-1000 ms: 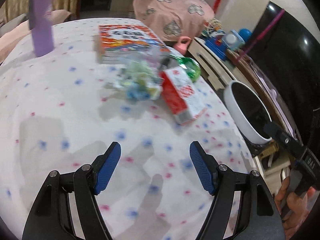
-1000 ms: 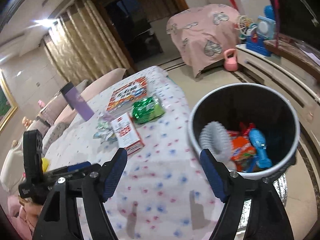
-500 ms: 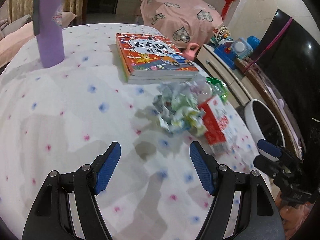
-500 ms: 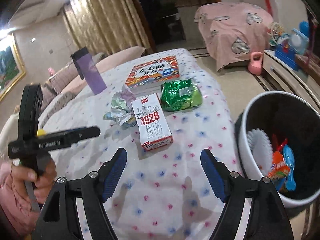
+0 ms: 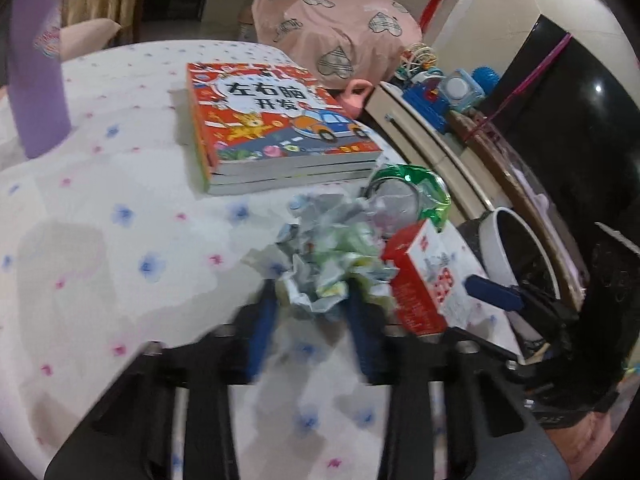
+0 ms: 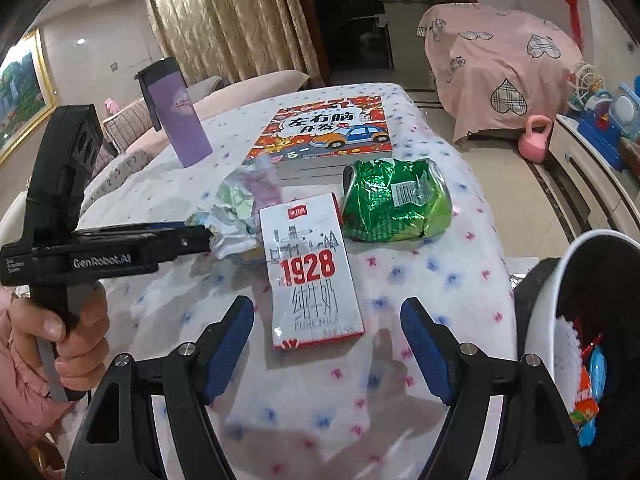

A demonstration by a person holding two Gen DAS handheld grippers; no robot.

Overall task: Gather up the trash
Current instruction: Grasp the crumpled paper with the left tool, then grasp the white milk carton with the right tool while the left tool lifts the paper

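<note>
A crumpled paper wad (image 5: 332,252) lies on the dotted tablecloth beside a red-and-white milk carton (image 5: 432,276) and a green foil bag (image 5: 416,188). My left gripper (image 5: 312,312) is blurred, its jaws narrowed around the wad's near edge. From the right wrist view the left gripper (image 6: 200,236) touches the wad (image 6: 232,216). My right gripper (image 6: 326,344) is open and empty, its jaws either side of the carton's (image 6: 312,268) near end, with the bag (image 6: 396,204) beyond. A white bin (image 6: 576,320) holding trash stands at the right.
A stack of red children's books (image 5: 272,120) lies behind the trash, and a purple bottle (image 5: 36,80) stands at the far left. The bin (image 5: 516,256) sits just off the table's right edge. A pink covered chair (image 6: 500,64) and toy shelf stand beyond.
My left gripper has moved forward to the paper wad and its jaws have narrowed around it. My right gripper has moved left and down over the milk carton, away from the bin.
</note>
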